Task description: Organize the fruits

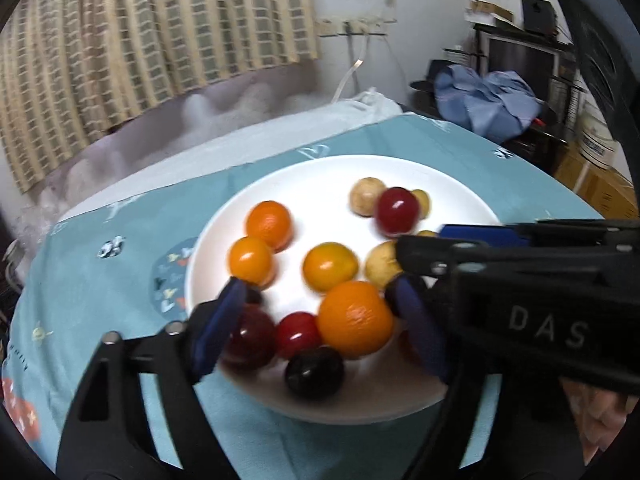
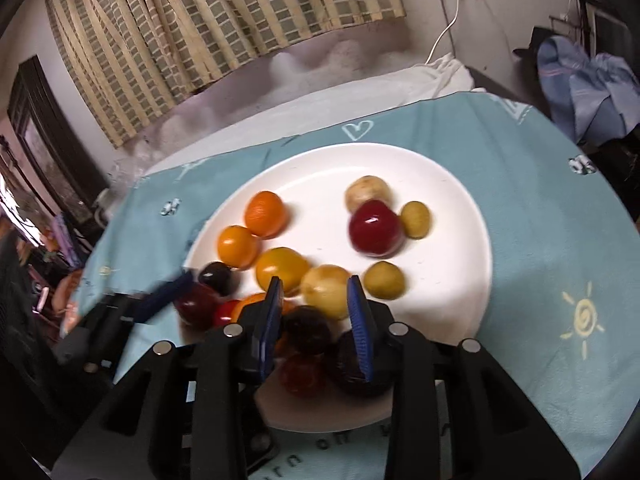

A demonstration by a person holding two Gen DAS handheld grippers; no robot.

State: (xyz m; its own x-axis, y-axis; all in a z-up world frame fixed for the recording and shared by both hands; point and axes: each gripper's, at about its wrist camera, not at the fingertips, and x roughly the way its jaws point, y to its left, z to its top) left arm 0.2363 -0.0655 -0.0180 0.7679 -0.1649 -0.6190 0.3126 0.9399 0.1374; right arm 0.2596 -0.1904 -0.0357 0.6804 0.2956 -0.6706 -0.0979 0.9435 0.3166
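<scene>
A white plate [image 1: 320, 176] on a teal cloth holds several round fruits: oranges, yellow ones, red and dark plums. My left gripper [image 1: 320, 320] stands open over the plate's near side. A large orange [image 1: 354, 322], a red plum [image 1: 298, 334] and a dark plum [image 1: 314, 372] lie between its blue pads, untouched. My right gripper [image 2: 316, 320] is narrowly open above the plate's [image 2: 440, 208] near edge. A dark plum [image 2: 306, 330] lies between its pads, with a gap on the right side. A larger dark fruit [image 2: 352, 376] sits behind its right pad.
The teal cloth [image 2: 540, 220] covers a round table. The right gripper's body [image 1: 540, 300] crosses the left wrist view at the right. A blue finger [image 2: 168, 298] of the left gripper shows by the plate's left edge. Behind are curtains, a white bundle and blue clothes [image 1: 484, 100].
</scene>
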